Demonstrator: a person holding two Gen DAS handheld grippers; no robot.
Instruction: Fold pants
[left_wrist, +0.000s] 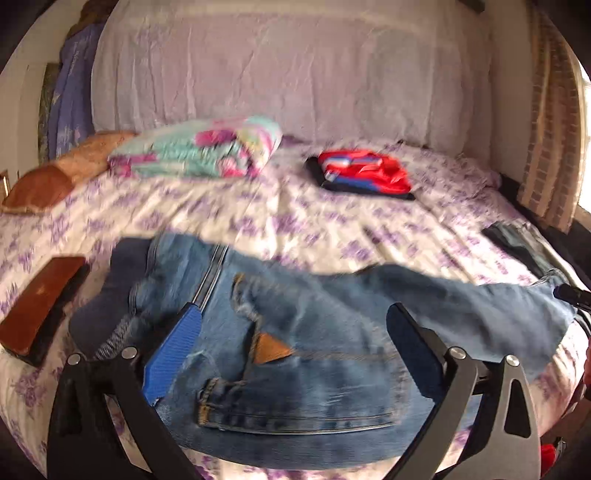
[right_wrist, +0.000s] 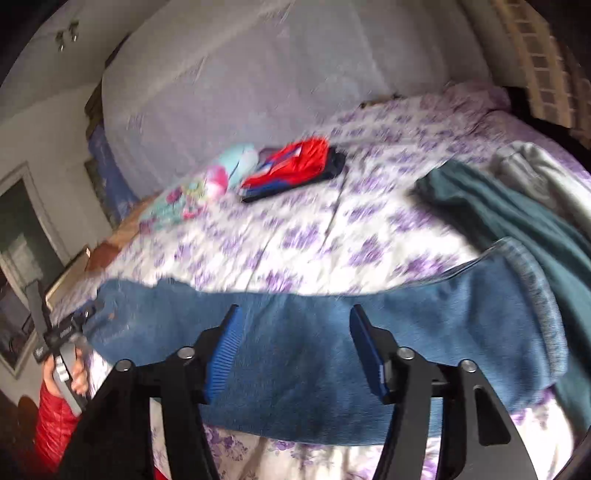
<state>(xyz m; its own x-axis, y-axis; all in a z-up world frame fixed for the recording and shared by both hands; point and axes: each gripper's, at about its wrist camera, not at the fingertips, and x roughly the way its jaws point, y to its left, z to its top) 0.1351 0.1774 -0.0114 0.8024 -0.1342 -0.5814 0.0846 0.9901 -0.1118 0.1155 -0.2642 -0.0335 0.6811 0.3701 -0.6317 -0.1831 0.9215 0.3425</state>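
Note:
Blue jeans (left_wrist: 317, 332) lie across the near edge of the bed, waistband and brown leather patch (left_wrist: 271, 349) toward the left wrist view. My left gripper (left_wrist: 291, 325) is open, its fingers spread over the waist area, holding nothing. In the right wrist view the jeans' leg (right_wrist: 332, 332) stretches across, its hem at the right. My right gripper (right_wrist: 295, 325) is open just above the leg, empty. The left gripper and the hand holding it show at the left edge of the right wrist view (right_wrist: 62, 343).
The bed has a purple-flowered sheet (left_wrist: 295, 221). A folded red and blue garment (left_wrist: 364, 171) and a floral folded blanket (left_wrist: 199, 151) lie at the back. A brown book (left_wrist: 40, 306) lies at left. Dark green pants (right_wrist: 517, 218) and a grey garment (right_wrist: 546, 173) lie at right.

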